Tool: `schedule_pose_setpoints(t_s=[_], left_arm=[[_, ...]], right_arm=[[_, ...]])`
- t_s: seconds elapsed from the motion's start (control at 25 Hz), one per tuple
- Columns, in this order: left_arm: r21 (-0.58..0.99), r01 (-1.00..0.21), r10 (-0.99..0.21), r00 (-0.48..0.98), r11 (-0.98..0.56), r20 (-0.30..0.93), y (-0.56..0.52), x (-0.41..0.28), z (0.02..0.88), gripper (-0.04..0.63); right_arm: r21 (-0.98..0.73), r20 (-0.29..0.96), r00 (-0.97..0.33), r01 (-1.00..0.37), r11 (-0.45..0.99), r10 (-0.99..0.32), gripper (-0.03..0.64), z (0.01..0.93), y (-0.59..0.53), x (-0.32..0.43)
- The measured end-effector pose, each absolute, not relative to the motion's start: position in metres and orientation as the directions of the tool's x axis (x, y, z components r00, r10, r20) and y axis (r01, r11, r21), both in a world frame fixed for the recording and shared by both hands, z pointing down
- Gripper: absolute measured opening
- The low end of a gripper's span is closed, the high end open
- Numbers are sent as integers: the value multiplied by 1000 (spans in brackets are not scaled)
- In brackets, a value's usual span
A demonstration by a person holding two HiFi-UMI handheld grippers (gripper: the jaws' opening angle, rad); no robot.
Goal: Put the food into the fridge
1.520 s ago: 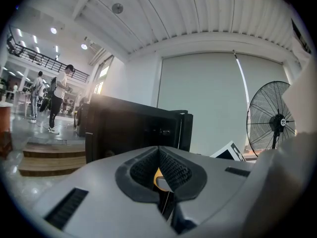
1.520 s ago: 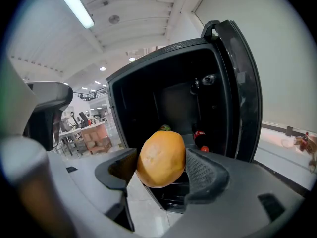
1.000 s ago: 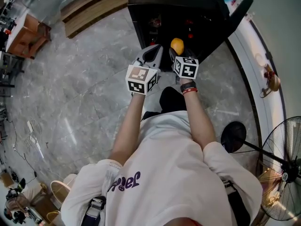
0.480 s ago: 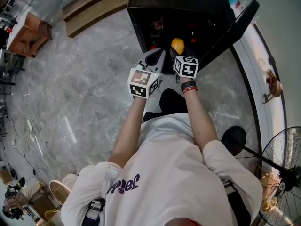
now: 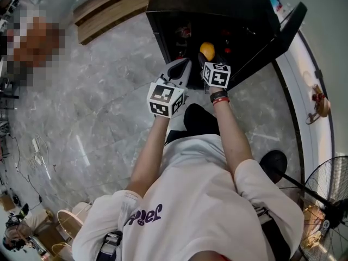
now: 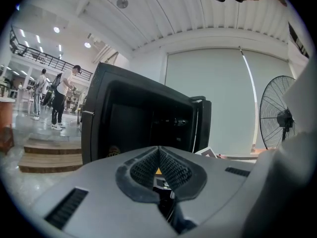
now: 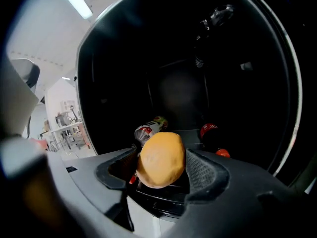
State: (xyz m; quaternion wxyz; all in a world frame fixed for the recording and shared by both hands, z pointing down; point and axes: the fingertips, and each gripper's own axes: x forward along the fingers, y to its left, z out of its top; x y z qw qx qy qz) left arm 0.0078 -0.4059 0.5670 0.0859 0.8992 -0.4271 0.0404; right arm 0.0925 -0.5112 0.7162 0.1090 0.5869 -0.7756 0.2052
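Observation:
A small black fridge (image 5: 217,4) stands open on the grey floor, its door (image 5: 283,29) swung out to the right. My right gripper (image 5: 206,56) is shut on a round orange fruit (image 5: 206,51) at the fridge's opening. In the right gripper view the orange fruit (image 7: 161,158) sits squeezed between the pads, with the dark interior right behind it. My left gripper (image 5: 182,68) hovers just left of the right one, in front of the fridge. Its jaws meet at the tips, as the left gripper view shows, and the left gripper (image 6: 159,155) holds nothing.
Inside the fridge lie a can or bottle (image 7: 150,127) and a red-capped bottle (image 7: 210,131) on the shelf ahead. A standing fan (image 5: 326,222) and a white ledge (image 5: 310,107) are at my right. Wooden steps (image 5: 109,10) lie beyond the fridge's left side.
The left gripper has drifted slightly back toward me. The right gripper keeps the orange fruit at the fridge opening, almost still.

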Motion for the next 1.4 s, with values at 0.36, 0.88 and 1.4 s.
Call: schedule_pose_setpoints(t_s=[0.36,0.88,1.4], left_arm=[[115,-782,-769,623,-613,140,-423,9,582,18],[124,-797,-783,604,-591,152,-433,7,596,18],[130,-817,-803,576,-562,154,-444,-4,602,18]], right_arm=[[-161,412,-290,-956,244,-864,321,735,-544,96],[-114,424,-296,-955,274,-856,314,753,-572,91],[-98,459,-276,-960,261,-844,322,767,-611,92]])
